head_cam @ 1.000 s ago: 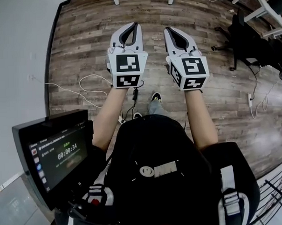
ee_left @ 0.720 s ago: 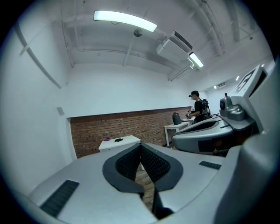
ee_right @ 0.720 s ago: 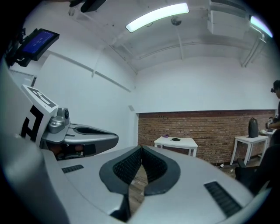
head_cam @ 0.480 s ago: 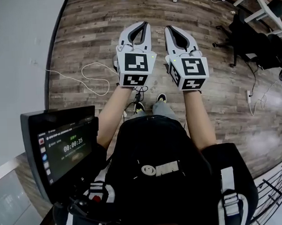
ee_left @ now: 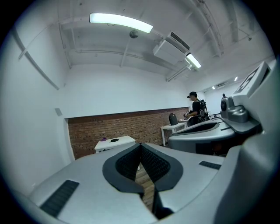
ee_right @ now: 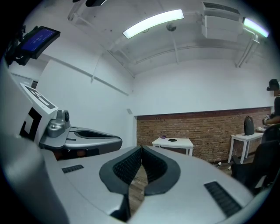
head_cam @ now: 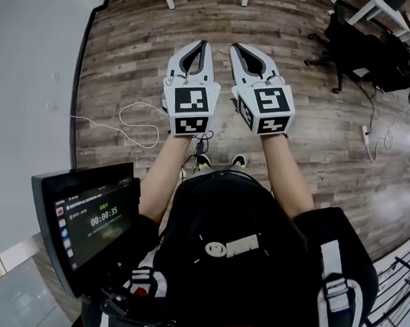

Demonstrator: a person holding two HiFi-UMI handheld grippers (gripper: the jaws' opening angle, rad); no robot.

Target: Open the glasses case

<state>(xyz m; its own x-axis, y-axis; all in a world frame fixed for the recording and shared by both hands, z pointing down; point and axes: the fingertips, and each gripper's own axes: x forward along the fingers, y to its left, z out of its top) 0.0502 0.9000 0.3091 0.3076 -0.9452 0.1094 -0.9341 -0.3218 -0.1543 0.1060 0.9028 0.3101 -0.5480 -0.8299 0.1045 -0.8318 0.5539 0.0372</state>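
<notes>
- My left hand-held gripper (head_cam: 201, 44) and right hand-held gripper (head_cam: 234, 47) are smooth, pale grey shells with dark, ribbed rubber pads. Each carries a cube of black and white square markers.
- In its own view, the left hand-held gripper's pads are pressed together at the tips with nothing between them. The right one is the same, closed and empty.
- The two are held side by side, near each other and pointing about level, above a floor (head_cam: 119, 61) of worn grey-brown wood planks.
- A white bench (ee_left: 124, 140) stands far ahead against a red brick wall (ee_left: 87, 131). On it lie a small dark thing (ee_left: 114, 140) and a small purple thing (ee_left: 103, 139). Both are too small for me to tell whether either is the glasses case.
- A loose white cable (head_cam: 132, 118) curls on the floor to the left, and a black office chair (head_cam: 352, 48) stands to the right.
- A dark screen (head_cam: 92, 222) sits at my left hip.
- A person (ee_left: 194, 107) is at a far desk.
</notes>
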